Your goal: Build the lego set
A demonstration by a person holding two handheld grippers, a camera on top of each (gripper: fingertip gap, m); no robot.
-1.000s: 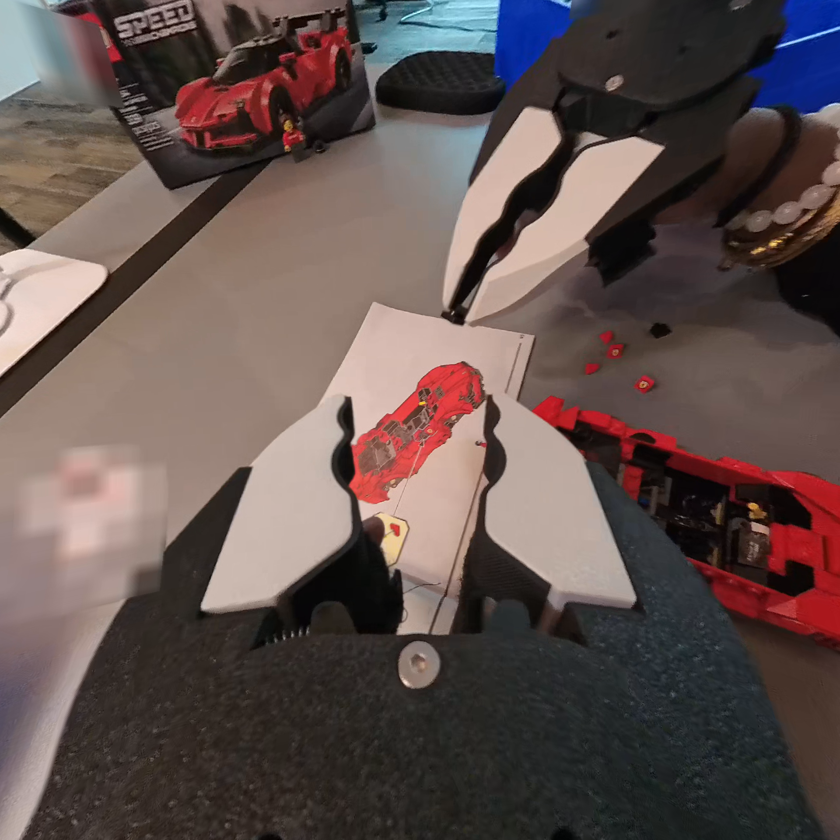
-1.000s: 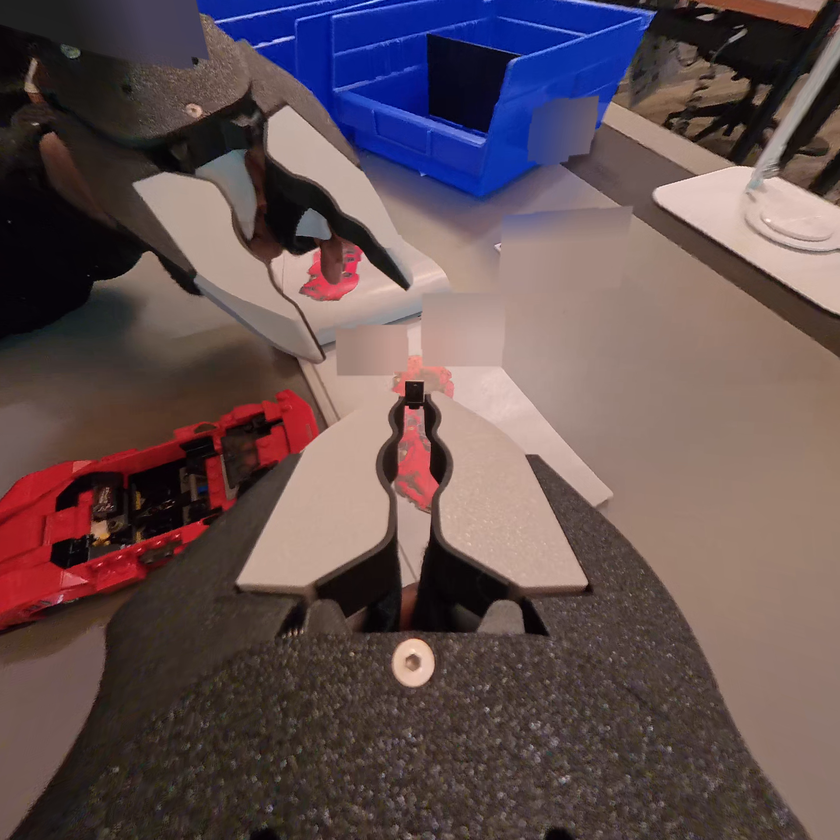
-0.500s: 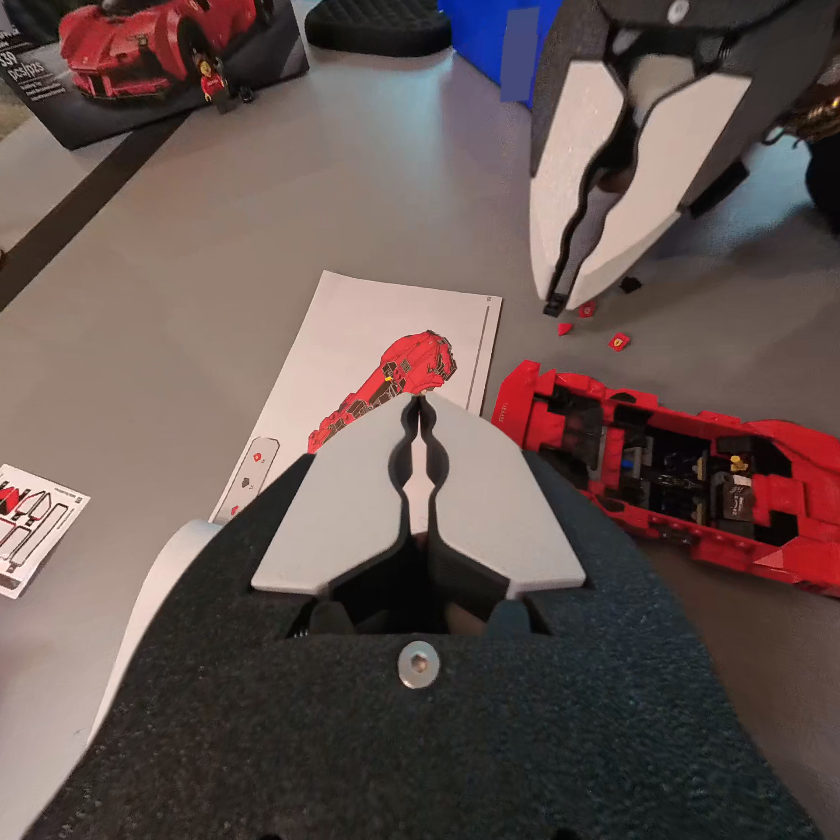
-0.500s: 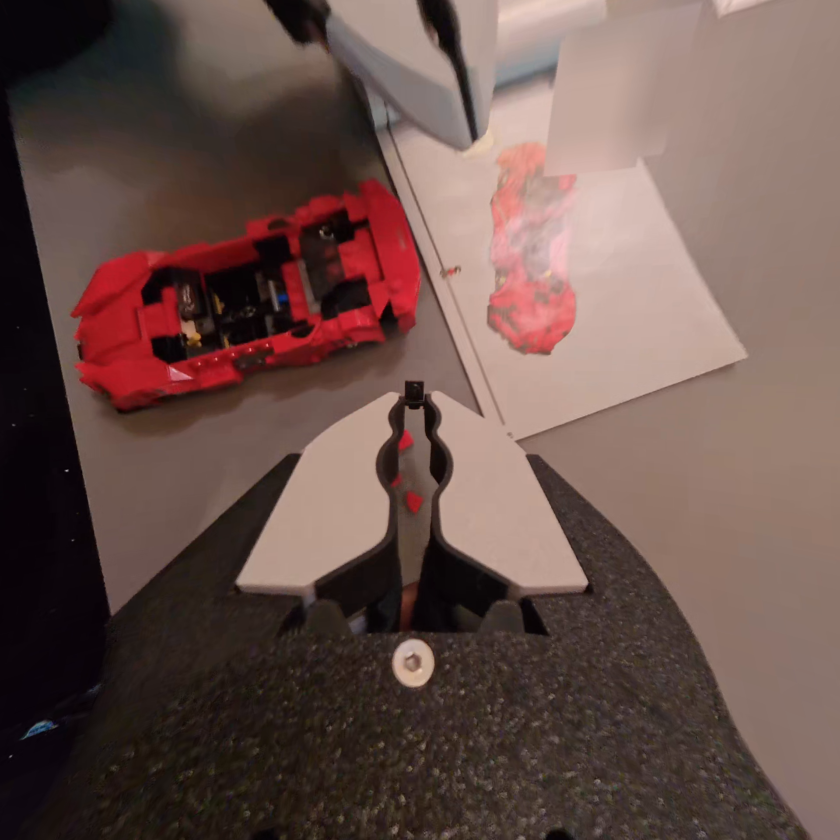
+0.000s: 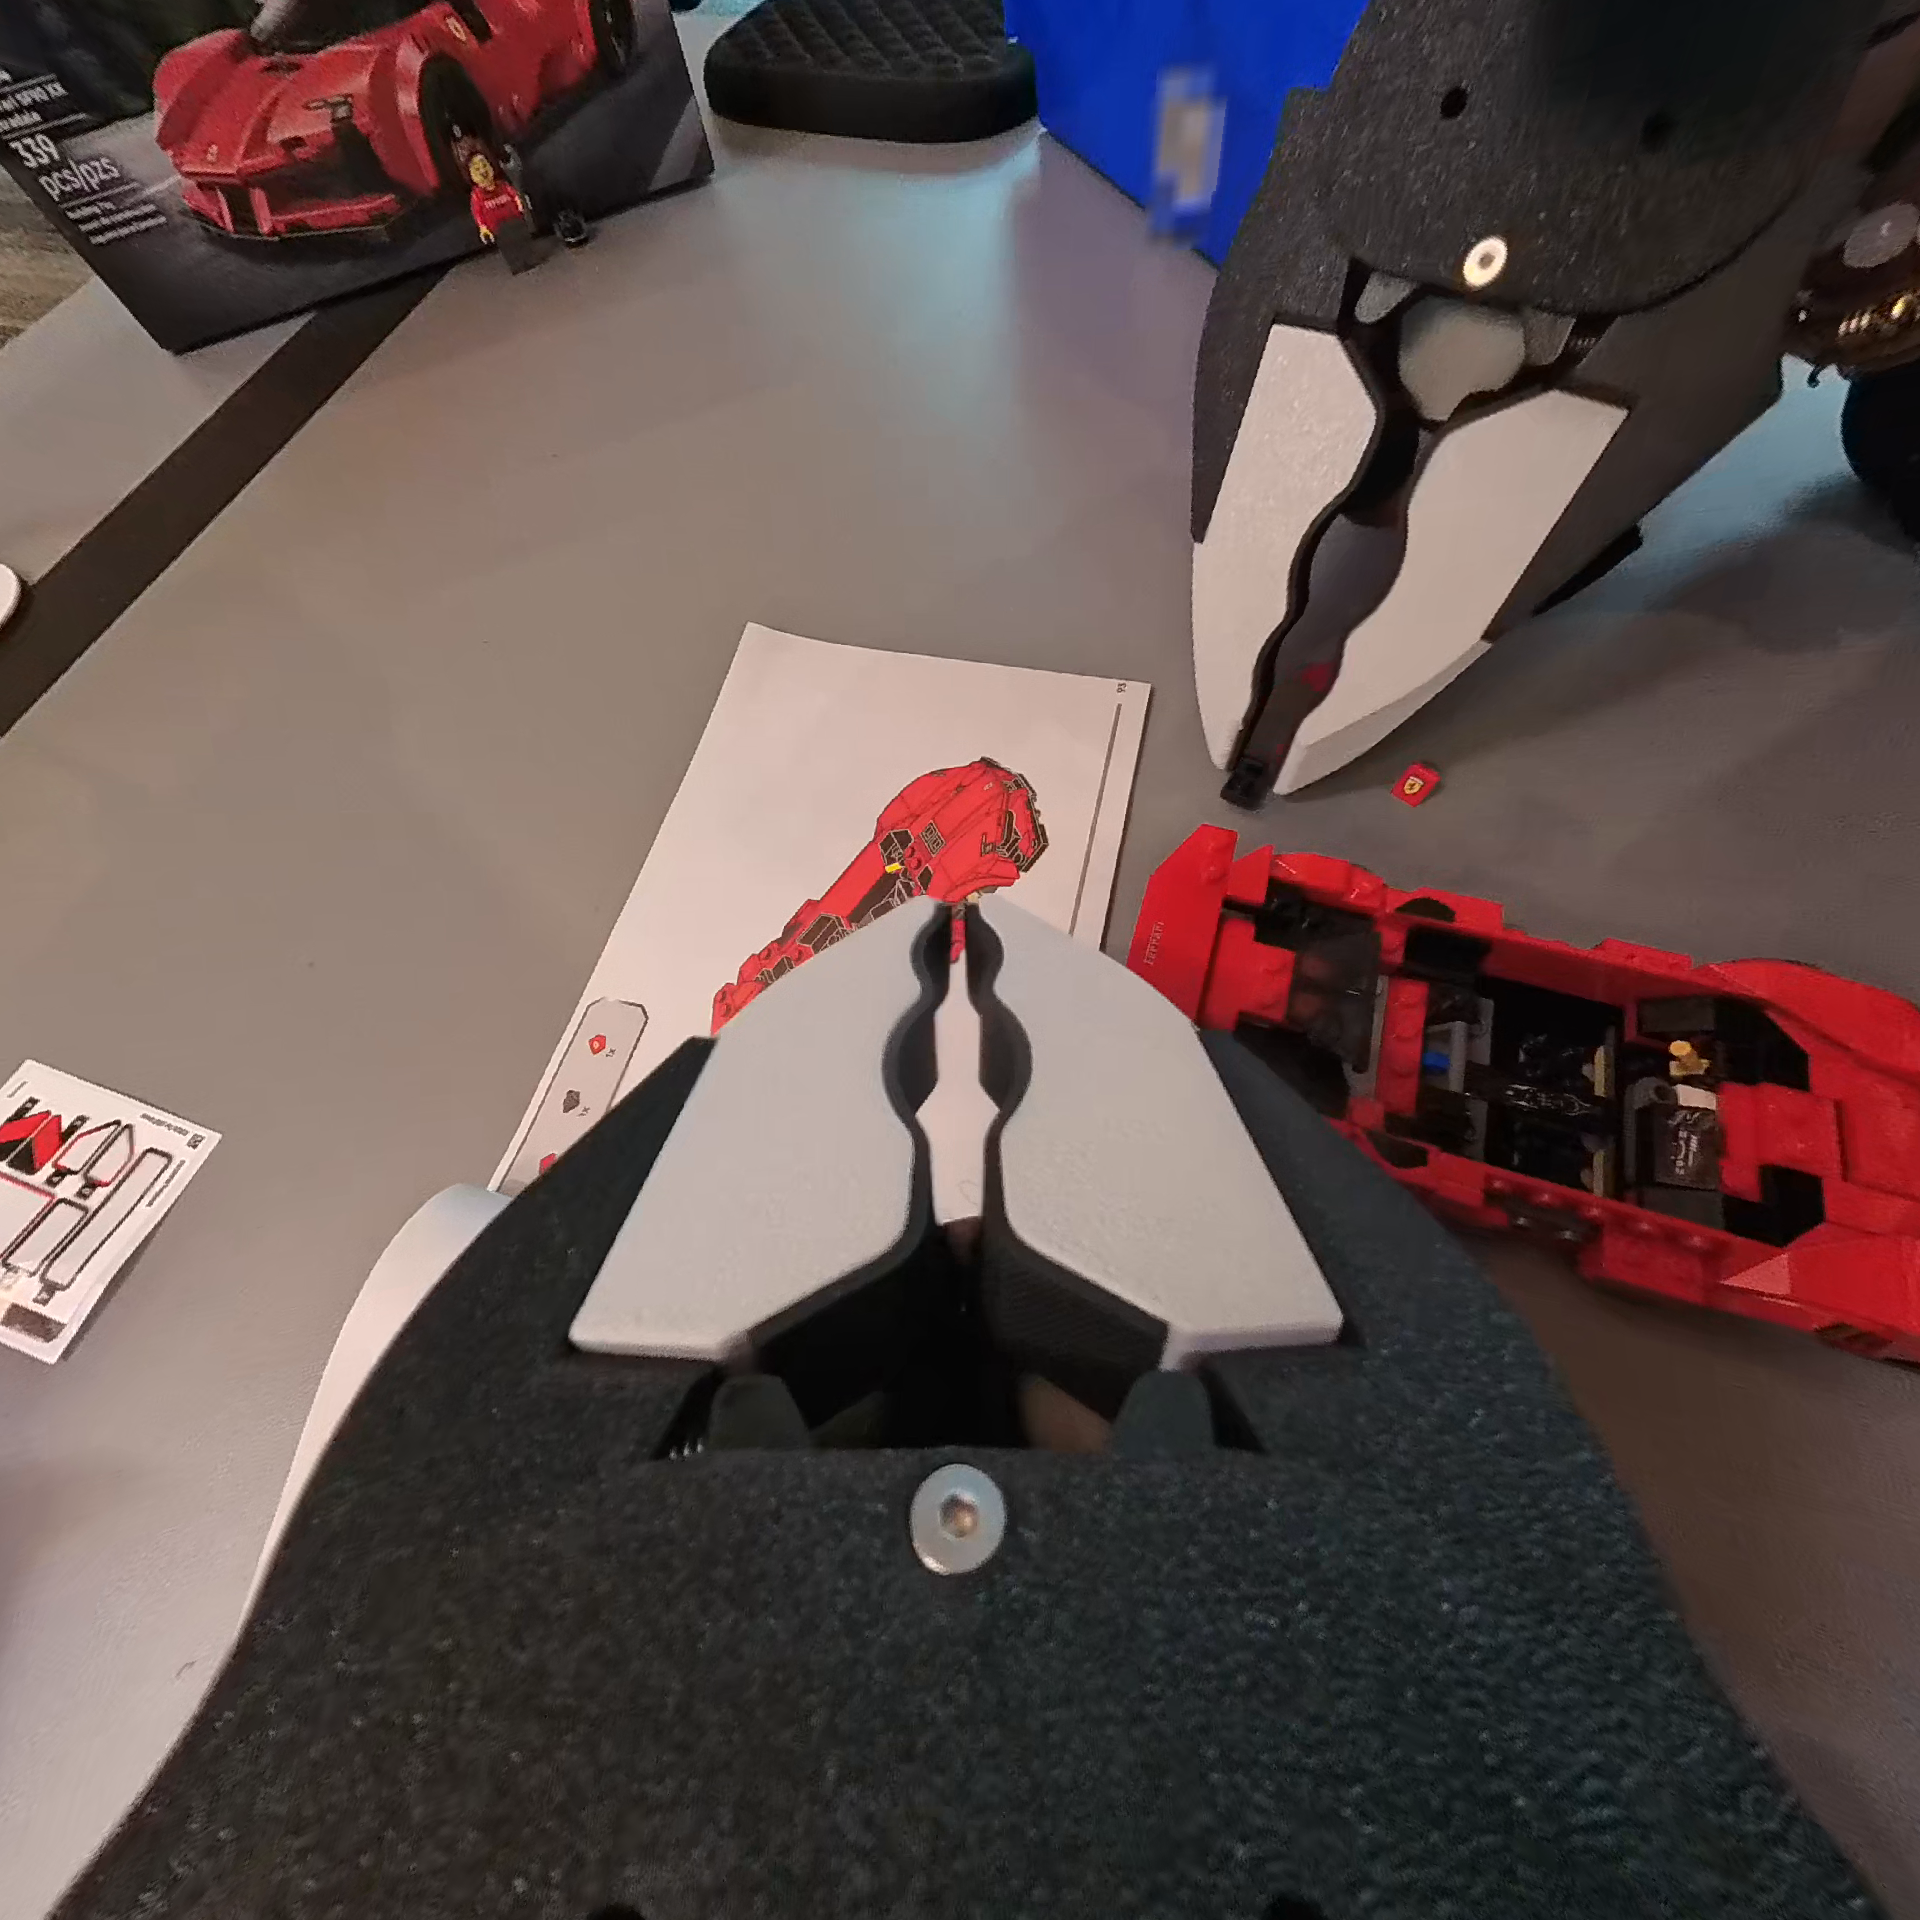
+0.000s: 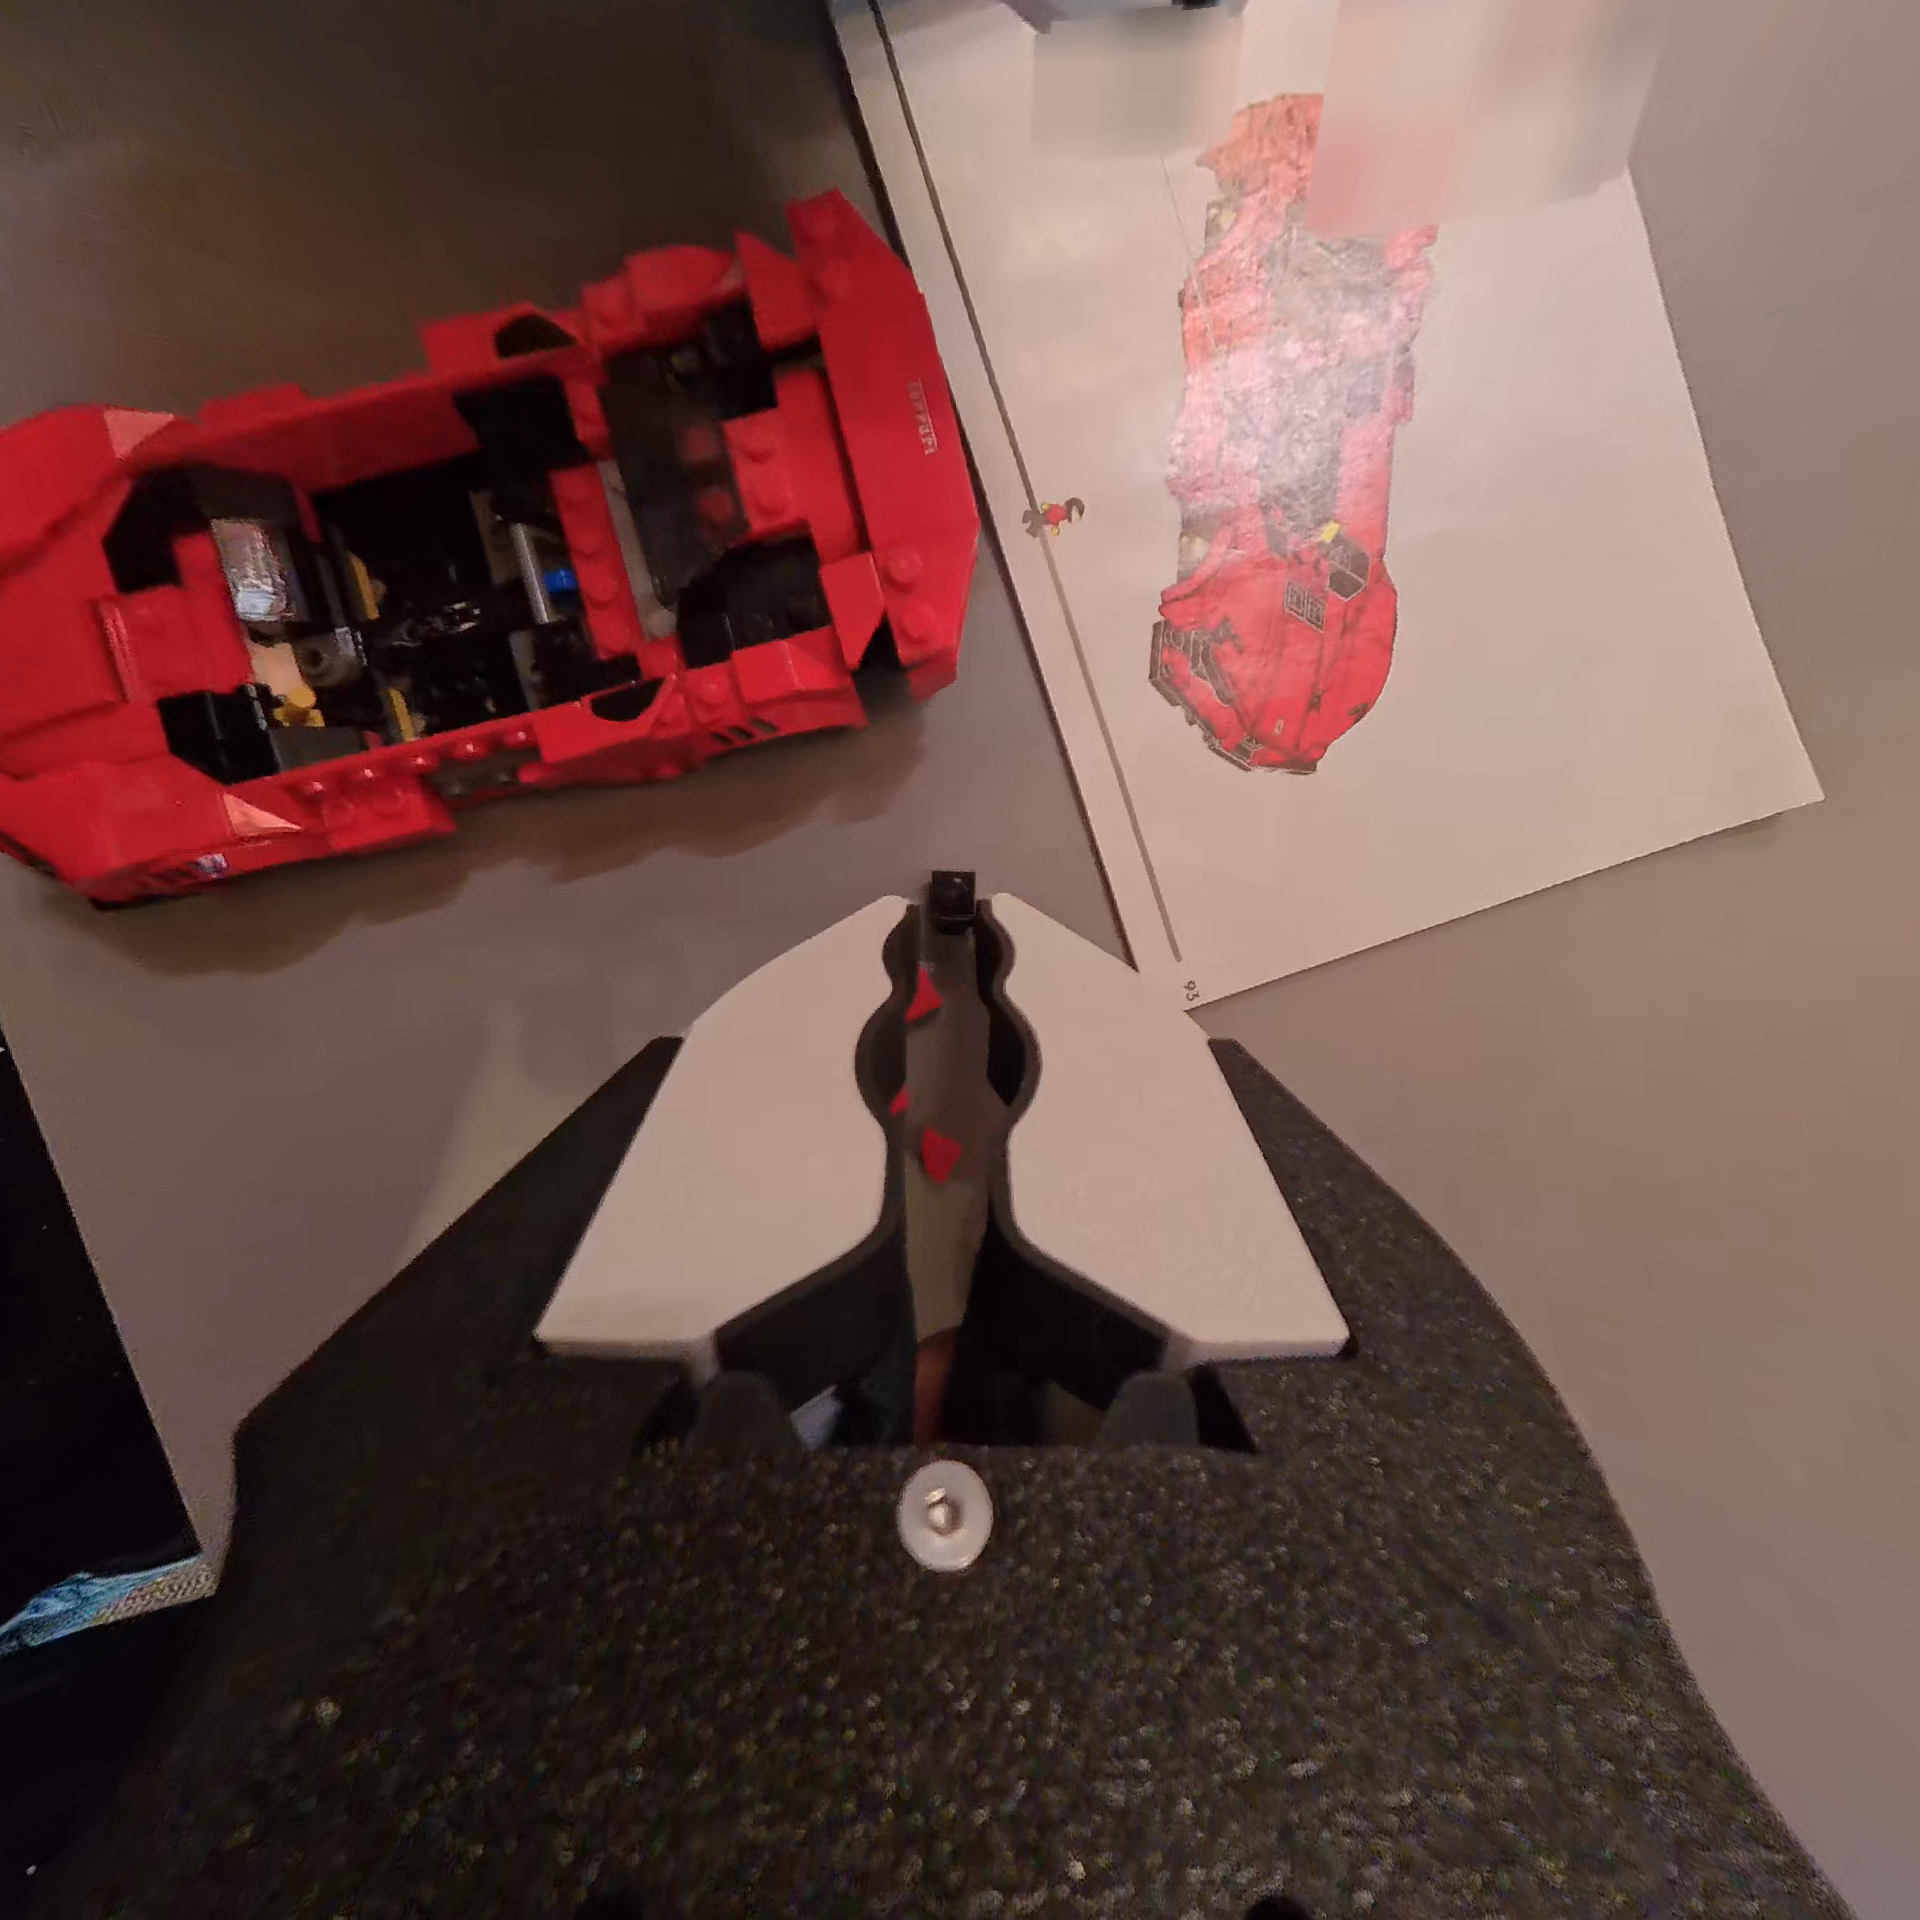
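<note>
The part-built red Lego car lies on the grey table, its top open; it also shows in the right wrist view. The instruction page with a printed red car lies to its left, and it also shows in the right wrist view. My right gripper is shut on a small black piece and holds it low over the table between the page's corner and the car's end. My left gripper is shut over the page with nothing visibly in it. A small red tile lies beside the right gripper.
The Lego box stands at the back left, with a black mat and a blue bin behind. A sticker sheet lies at the left. Loose red bits lie under the right gripper. Some 11 centimetres of space lies between my two pairs of fingers. The small red tile lies around 4 centimetres away from my right fingertips.
My left gripper has gone from open to shut and drawn back over the page. My right gripper has carried the black piece off the page and down beside the car's end.
</note>
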